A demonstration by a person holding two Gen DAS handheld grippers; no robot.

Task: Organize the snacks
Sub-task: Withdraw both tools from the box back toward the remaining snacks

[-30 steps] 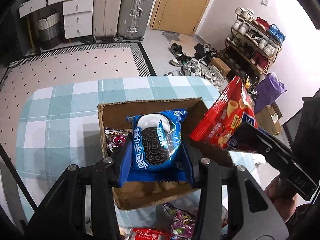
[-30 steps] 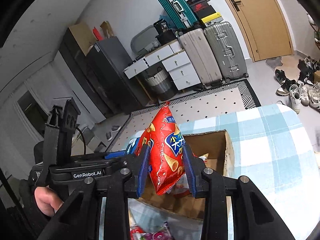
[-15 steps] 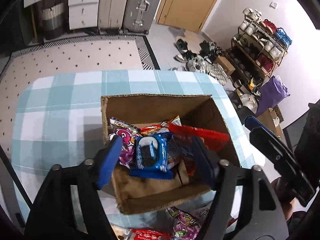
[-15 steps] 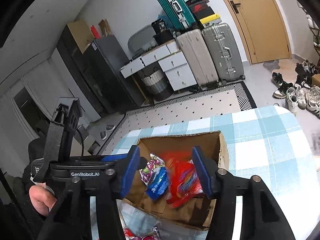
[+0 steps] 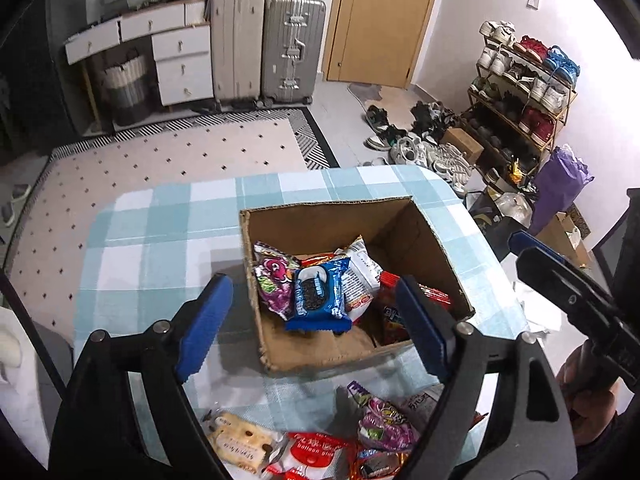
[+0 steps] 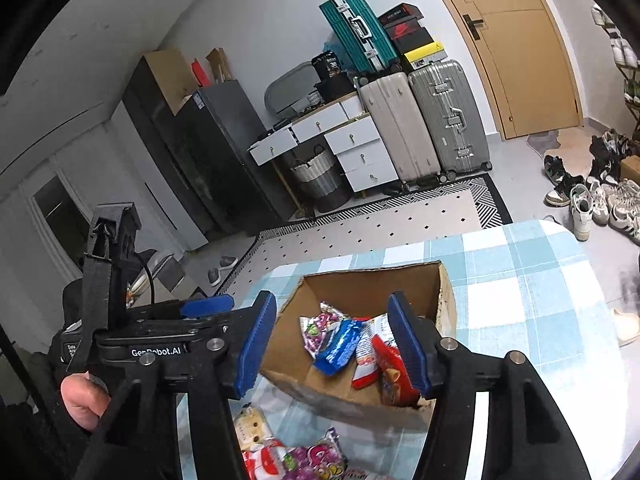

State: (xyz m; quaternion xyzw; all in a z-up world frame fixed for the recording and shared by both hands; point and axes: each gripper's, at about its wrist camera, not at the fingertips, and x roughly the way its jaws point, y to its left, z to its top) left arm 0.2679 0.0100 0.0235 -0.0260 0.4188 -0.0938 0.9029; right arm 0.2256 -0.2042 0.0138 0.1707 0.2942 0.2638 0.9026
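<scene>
An open cardboard box [image 5: 424,236] [image 6: 444,296] stands on the checked tablecloth [image 5: 160,232]. Inside lie a blue Oreo pack [image 5: 320,294] [image 6: 338,346], a purple candy bag [image 5: 274,284], a white packet [image 5: 362,276] and a red chip bag [image 5: 390,308] [image 6: 394,372]. My left gripper [image 5: 316,324] is open and empty above the box's near side. My right gripper [image 6: 336,344] is open and empty above the box; it also shows at the right of the left wrist view [image 5: 560,288]. More snack packs [image 5: 316,448] [image 6: 280,452] lie on the table in front of the box.
The table's rounded far edge [image 5: 280,176] borders a dotted rug [image 5: 160,152]. Suitcases [image 5: 268,48], white drawers [image 5: 176,60], a door [image 5: 380,20], a shoe rack [image 5: 524,92] and loose shoes [image 5: 416,136] stand beyond.
Both grippers opened and drew back. The Oreo pack left my left gripper and the red chip bag left my right gripper; both now lie in the box.
</scene>
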